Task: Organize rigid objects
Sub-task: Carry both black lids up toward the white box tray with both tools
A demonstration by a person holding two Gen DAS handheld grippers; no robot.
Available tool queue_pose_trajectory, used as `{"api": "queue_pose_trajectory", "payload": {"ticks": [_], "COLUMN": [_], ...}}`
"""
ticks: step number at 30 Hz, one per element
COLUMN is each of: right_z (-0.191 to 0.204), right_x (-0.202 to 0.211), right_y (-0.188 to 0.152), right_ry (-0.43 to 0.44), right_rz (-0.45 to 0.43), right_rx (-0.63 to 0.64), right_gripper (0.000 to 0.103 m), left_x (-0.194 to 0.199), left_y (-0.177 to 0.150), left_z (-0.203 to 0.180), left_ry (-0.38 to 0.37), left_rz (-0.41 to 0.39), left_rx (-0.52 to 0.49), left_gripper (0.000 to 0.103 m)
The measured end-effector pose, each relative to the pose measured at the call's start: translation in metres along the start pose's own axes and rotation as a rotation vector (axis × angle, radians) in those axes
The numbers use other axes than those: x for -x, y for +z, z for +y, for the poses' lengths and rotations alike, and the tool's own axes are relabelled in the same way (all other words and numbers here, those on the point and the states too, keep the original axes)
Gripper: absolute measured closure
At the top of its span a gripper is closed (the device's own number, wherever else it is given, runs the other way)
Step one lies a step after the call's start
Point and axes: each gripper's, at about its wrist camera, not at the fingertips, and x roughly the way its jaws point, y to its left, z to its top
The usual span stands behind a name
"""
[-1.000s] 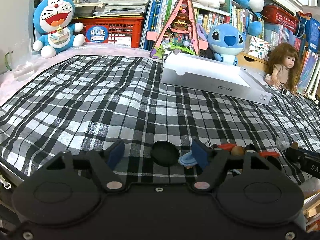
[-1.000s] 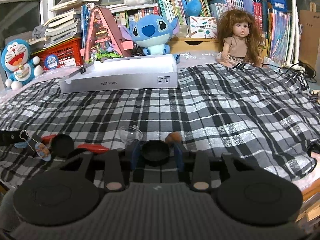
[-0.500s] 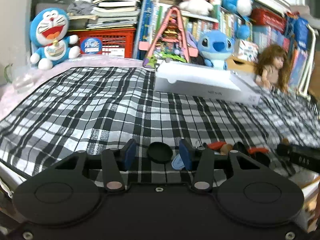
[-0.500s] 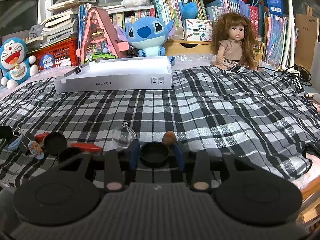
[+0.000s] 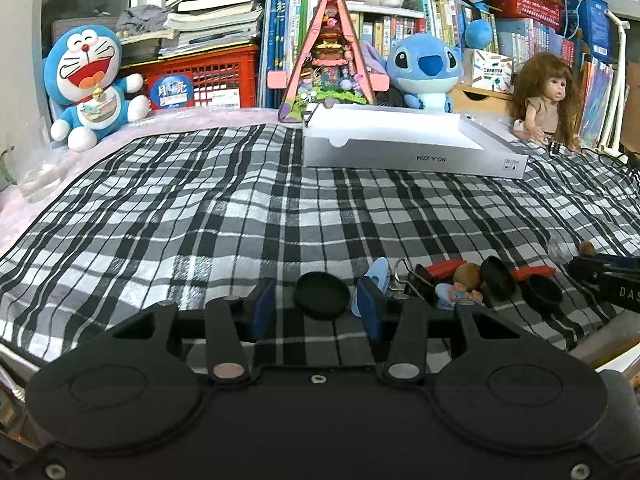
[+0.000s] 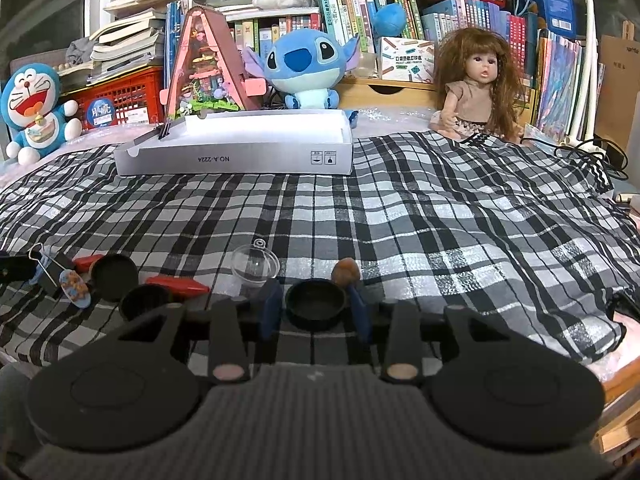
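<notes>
Both grippers angle down toward the near edge of the checked blanket [image 5: 248,208]. The left gripper [image 5: 316,304] clasps a flat round black lid [image 5: 321,295]; the right gripper [image 6: 316,306] grips a shallow black cap [image 6: 315,304]. A white cardboard box [image 6: 240,148], matte and rectangular, lies at the blanket's far side.

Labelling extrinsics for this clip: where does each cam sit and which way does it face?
Left wrist: on the left gripper, low over the near edge of the plaid cloth, facing the bookshelf; own fingers frame a black cap.
Right wrist: on the right gripper, same heading, further right; own fingers flank a black cap.
Shared: white box, Stitch plush, doll.
</notes>
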Motion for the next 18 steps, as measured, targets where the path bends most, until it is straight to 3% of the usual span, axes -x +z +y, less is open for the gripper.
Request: {"api": "queue_pose_trajectory", "payload": {"ticks": [11, 18], "right_z": [-0.007, 0.001], "right_x": [-0.003, 0.0], "right_y": [0.0, -0.002], "right_ry": [-0.023, -0.011], "right_rz": [-0.008, -0.009], "right_rx": [0.004, 0.034], "right_gripper": [0.05, 0.049], "left_x": [-0.001, -0.002], "left_y": [-0.003, -0.006], "left_z": [0.017, 0.009], "left_ry": [0.026, 0.041], "left_rz": [0.009, 0.003], "left_rx": [0.039, -0.007], "left_gripper": [0.057, 0.058]}}
